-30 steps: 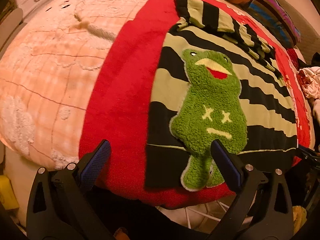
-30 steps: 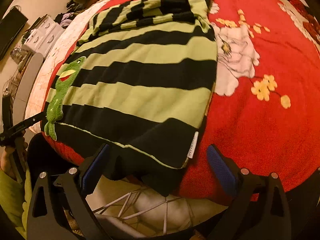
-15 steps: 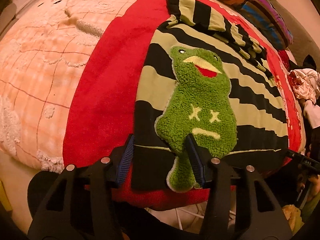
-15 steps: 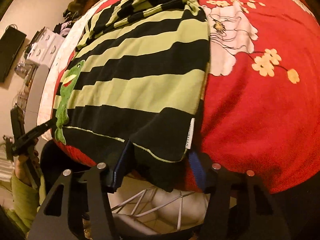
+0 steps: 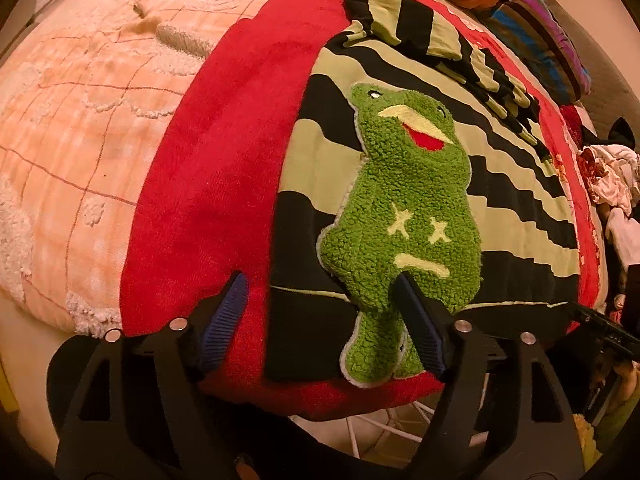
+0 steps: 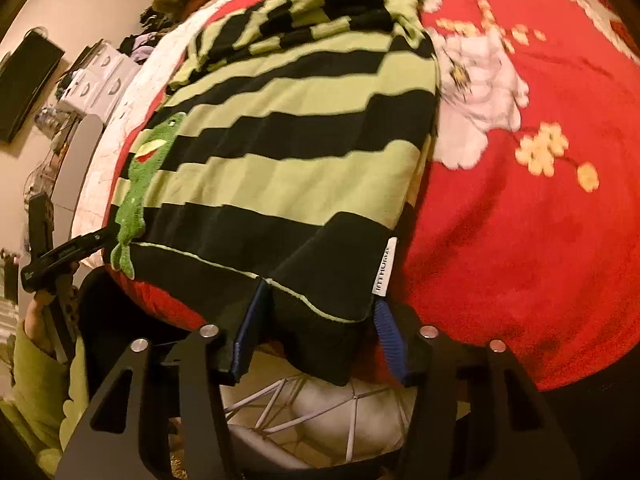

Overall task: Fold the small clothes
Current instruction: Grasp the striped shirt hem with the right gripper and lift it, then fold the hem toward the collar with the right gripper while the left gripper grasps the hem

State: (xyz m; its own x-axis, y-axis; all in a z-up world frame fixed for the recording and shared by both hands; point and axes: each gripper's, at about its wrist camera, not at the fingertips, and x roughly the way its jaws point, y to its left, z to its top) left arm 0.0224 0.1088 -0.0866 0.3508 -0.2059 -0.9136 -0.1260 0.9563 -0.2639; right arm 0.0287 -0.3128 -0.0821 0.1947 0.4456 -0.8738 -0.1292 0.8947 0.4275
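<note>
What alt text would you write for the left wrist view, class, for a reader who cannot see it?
The left claw straddles the bottom hem of a green-and-black striped sweater with a fuzzy green frog patch, its fingers apart. The sweater lies flat on a red blanket over a pale quilt.

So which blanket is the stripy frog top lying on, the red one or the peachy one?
The red blanket. The striped top lies wholly on it; the peach blanket sits off to the side, bare, with no clothing touching it.
</note>
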